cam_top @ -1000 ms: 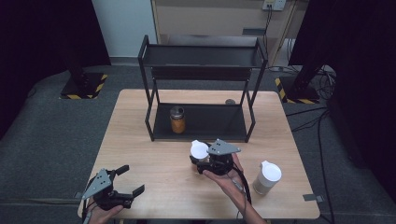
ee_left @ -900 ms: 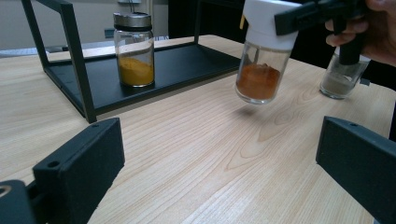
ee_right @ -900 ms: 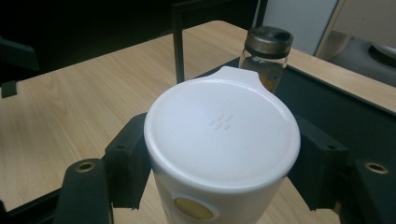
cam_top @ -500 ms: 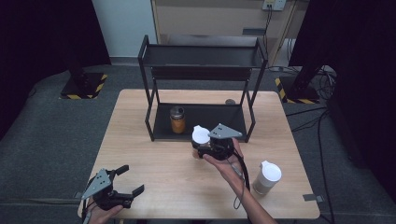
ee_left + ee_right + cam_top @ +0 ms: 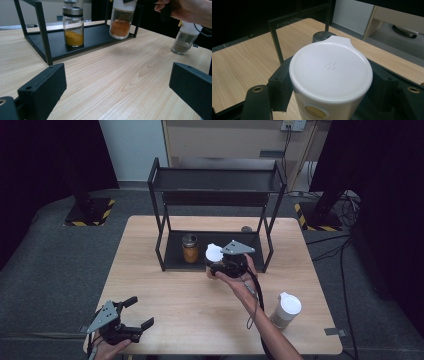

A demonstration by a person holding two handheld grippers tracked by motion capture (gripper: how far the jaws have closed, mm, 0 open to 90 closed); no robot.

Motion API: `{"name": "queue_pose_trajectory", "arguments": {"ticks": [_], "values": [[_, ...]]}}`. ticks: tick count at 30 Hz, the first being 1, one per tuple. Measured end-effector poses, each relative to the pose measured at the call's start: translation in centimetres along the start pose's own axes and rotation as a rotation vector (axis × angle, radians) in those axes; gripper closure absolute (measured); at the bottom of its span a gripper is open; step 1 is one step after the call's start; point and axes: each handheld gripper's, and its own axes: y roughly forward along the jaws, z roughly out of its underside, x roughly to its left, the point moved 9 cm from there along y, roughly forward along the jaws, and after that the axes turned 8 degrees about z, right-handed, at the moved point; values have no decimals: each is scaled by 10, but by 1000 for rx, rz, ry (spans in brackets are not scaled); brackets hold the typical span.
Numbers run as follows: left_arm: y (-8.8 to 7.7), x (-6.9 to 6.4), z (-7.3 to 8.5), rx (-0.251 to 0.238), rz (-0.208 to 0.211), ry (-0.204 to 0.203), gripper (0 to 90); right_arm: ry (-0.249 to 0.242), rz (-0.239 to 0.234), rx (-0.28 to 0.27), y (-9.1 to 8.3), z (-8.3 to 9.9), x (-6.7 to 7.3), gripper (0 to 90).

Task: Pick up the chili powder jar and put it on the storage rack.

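High view: the right tongs are clamped on a white-lidded spice jar, held above the table at the front edge of the black rack, beside a metal-lidded jar on its lower shelf. The left tongs rest near the table's front corner, jaws wide apart and empty.

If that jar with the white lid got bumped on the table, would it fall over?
Probably fairly easily: the held spice jar looks tall and narrow, only part full of orange powder. Its clear wall looks like glass, so it might crack. The right gripper clamps it just under the lid.
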Motion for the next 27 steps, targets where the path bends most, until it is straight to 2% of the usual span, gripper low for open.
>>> {"name": "queue_pose_trajectory", "arguments": {"ticks": [19,27], "values": [[0,1,0,-4,0,-7,4,24,50,10,41,-15,-17,312],[0,1,1,-3,1,-9,4,39,71,19,57,-14,-24,312]]}}
